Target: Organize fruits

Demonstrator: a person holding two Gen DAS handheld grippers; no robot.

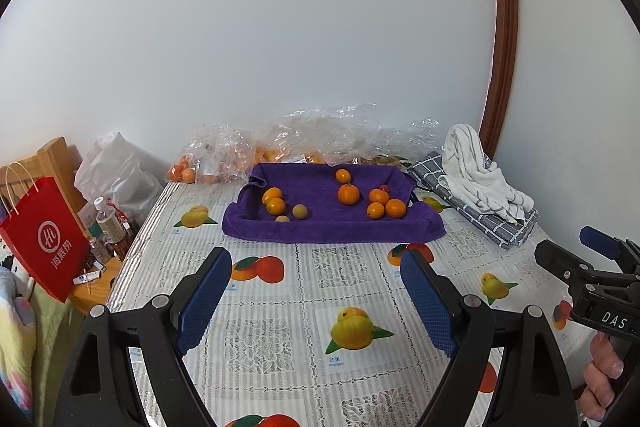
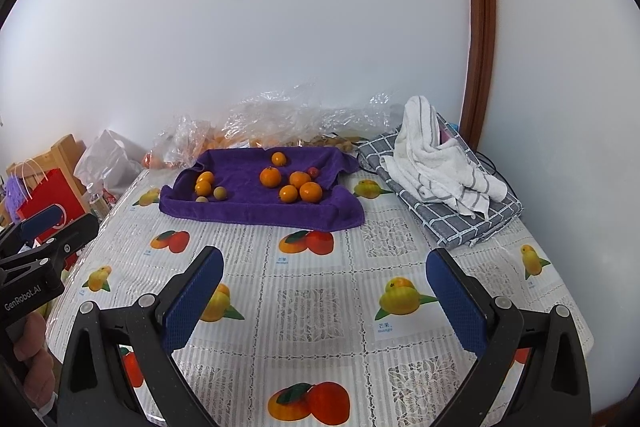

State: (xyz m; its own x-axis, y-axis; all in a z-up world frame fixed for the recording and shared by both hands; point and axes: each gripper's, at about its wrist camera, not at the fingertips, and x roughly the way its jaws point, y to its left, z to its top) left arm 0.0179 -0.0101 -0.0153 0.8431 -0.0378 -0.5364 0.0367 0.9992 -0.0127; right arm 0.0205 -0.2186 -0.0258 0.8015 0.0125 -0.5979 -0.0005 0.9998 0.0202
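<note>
On the purple towel lie orange fruits; both grippers gape

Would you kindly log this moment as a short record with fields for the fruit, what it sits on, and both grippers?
surface: table with fruit-print cloth
fruit holder: purple towel, edges turned up
fruit on towel: orange citrus in several sizes, two small tan fruits, one small red fruit
behind towel: clear plastic bags with more fruit
beside towel: white striped towel
left gripper: open, empty, above table
right gripper: open, empty, above table
</note>
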